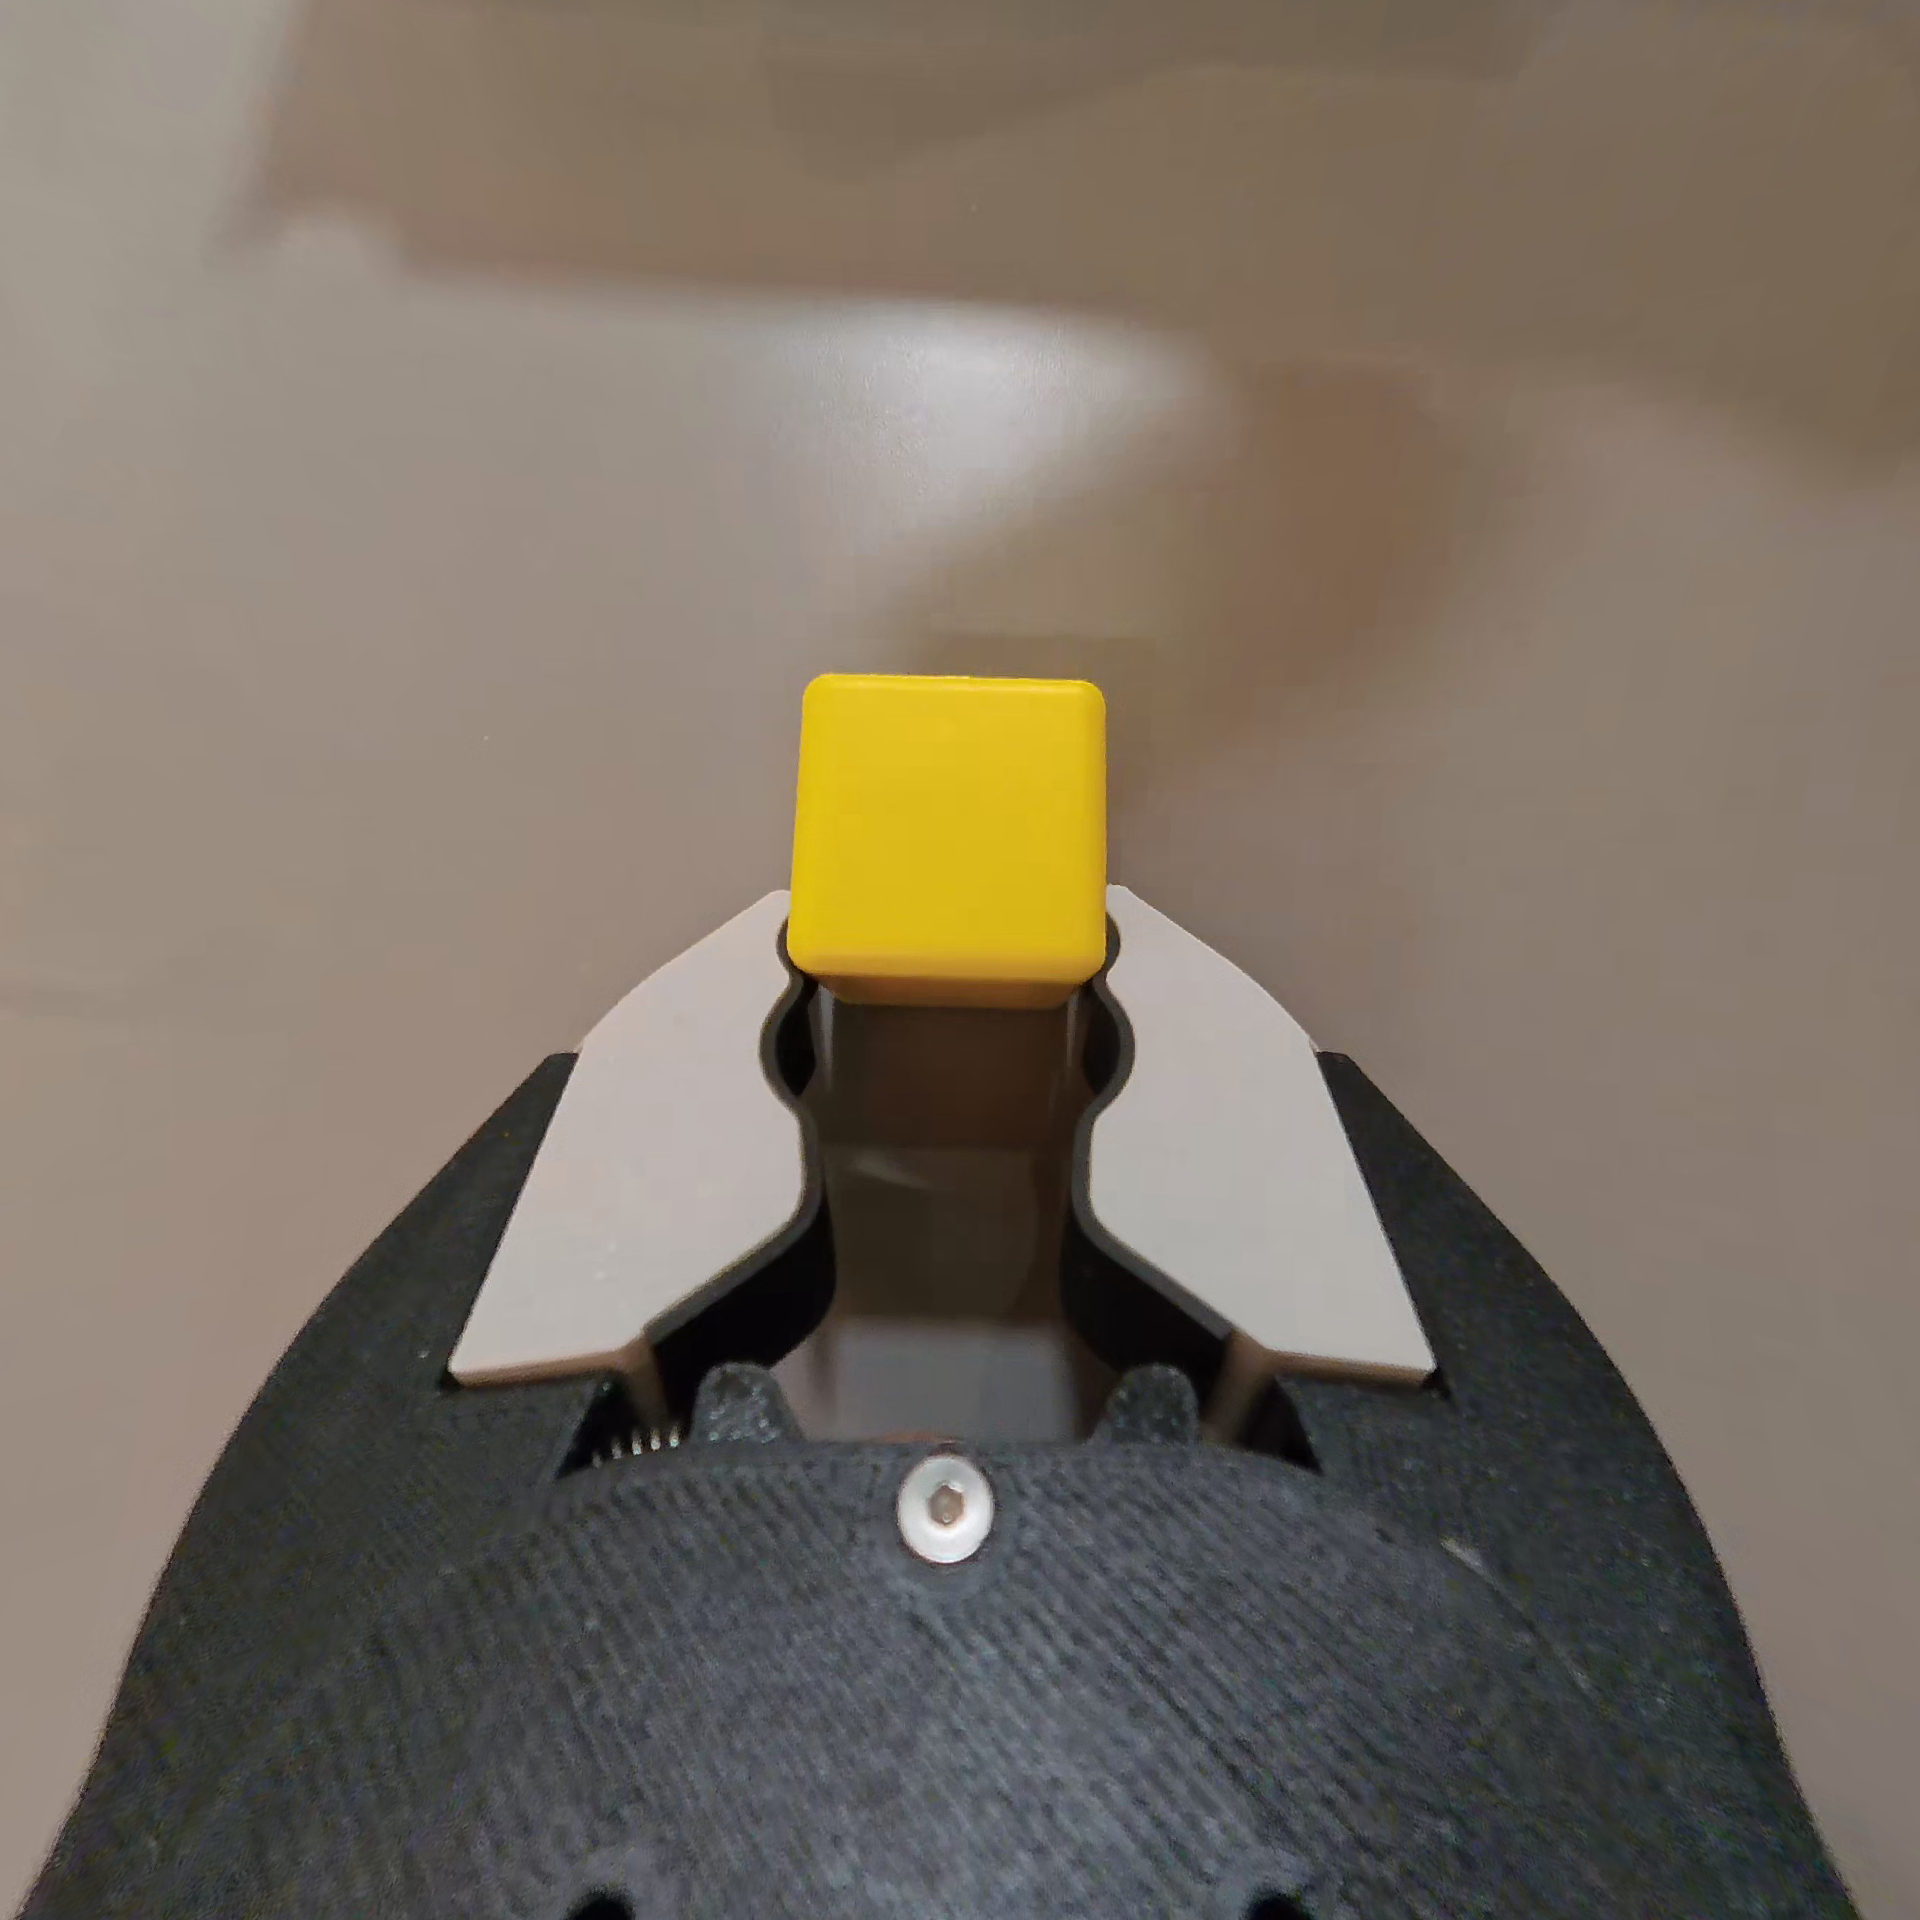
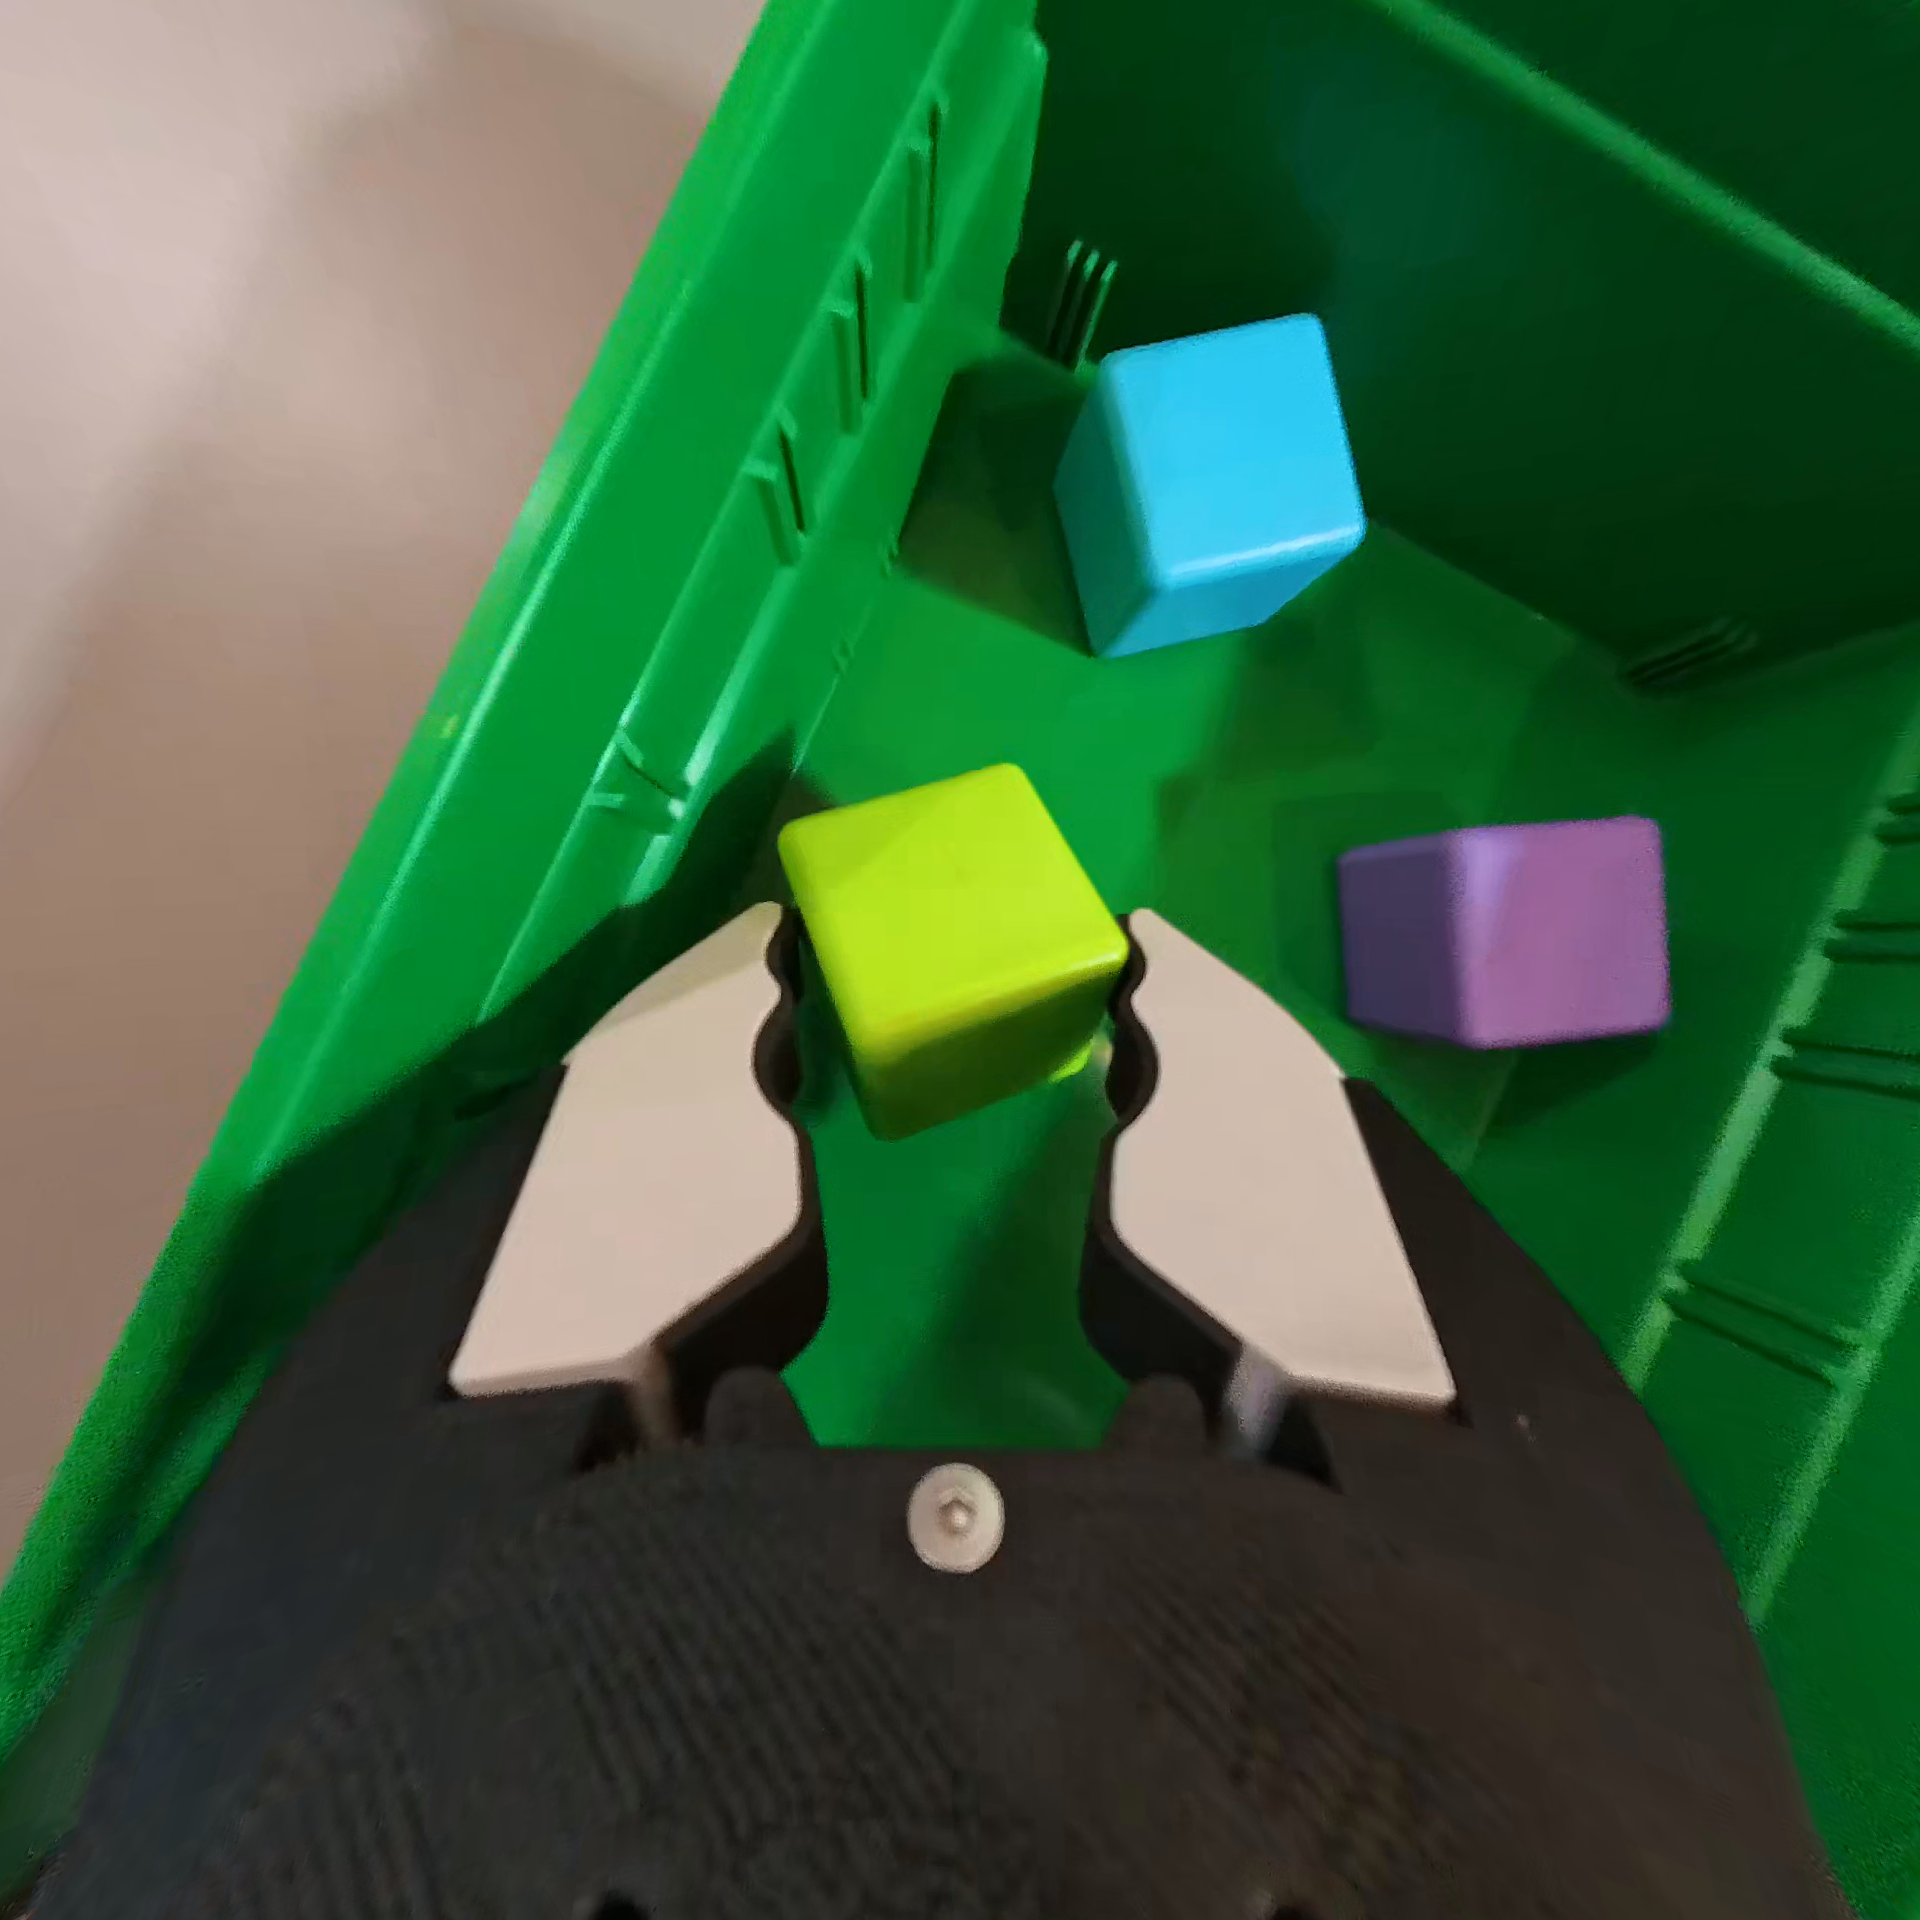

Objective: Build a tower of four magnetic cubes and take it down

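Left wrist view. My left gripper (image 1: 948,951) is clamped on a yellow cube (image 1: 945,831): both grey fingertips (image 1: 727,966) press its side faces, and most of the cube stands out beyond the tips. Under and ahead of it lies a plain beige surface (image 1: 416,623), blurred with soft shadows farther out. I see no edge or wall of any kind in front or to either side, so the room around this gripper is wide. Whether the cube touches the surface I cannot tell.

Right wrist view. My right gripper (image 2: 954,961) grips a lime-green cube (image 2: 951,951) cornerwise, one tip on each side of it, over the floor of a green plastic bin (image 2: 727,468). The picture is somewhat blurred. Close on the gripper's left runs the bin's ribbed side wall and rim, leaving little room there; beyond that rim is the beige surface (image 2: 208,416). To the right of the tips, slightly farther, a purple cube (image 2: 1507,930) rests on the bin floor, apart from the held cube, with another ribbed wall just past it. Ahead, farther in, a light blue cube (image 2: 1210,483) sits near the far corner, with bare green floor between it and the tips. The far wall rises behind it.
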A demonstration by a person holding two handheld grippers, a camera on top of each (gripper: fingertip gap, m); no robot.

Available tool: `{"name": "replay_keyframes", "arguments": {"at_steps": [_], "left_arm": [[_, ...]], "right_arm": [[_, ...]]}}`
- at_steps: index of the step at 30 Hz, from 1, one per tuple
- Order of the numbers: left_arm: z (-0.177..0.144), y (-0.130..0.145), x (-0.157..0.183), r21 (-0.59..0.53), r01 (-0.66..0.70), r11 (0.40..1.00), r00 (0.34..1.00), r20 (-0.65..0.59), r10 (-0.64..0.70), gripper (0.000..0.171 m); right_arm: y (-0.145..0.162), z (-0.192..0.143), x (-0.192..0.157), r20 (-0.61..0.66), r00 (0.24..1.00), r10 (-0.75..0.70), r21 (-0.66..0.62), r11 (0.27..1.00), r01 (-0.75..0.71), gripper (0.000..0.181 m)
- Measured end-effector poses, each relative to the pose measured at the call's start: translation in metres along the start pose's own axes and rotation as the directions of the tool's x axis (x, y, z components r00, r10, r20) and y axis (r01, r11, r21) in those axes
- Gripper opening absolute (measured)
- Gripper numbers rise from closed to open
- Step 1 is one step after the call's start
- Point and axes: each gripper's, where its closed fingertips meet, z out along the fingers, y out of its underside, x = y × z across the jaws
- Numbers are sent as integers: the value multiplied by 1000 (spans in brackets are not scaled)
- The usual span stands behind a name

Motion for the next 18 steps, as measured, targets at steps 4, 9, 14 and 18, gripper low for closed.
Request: {"name": "replay_keyframes", "arguments": {"at_steps": [4,9,14,18], "left_arm": [[0,0,0,0,1,1000,1000,-1,-1,50],[0,0,0,0,-1,1000,1000,1,1,50],[0,0,0,0,0,1000,1000,0,0,50],[0,0,0,0,0,1000,1000,0,0,50]], "right_arm": [[-3,6,-5,25,1000,0,16,1000,0,58],[1,10,-9,36,999,-13,1,1000,13,50],[-1,1,-7,36,999,-5,11,1000,5,55],[-3,-12,-1,14,1000,3,27,1000,-4,58]]}}
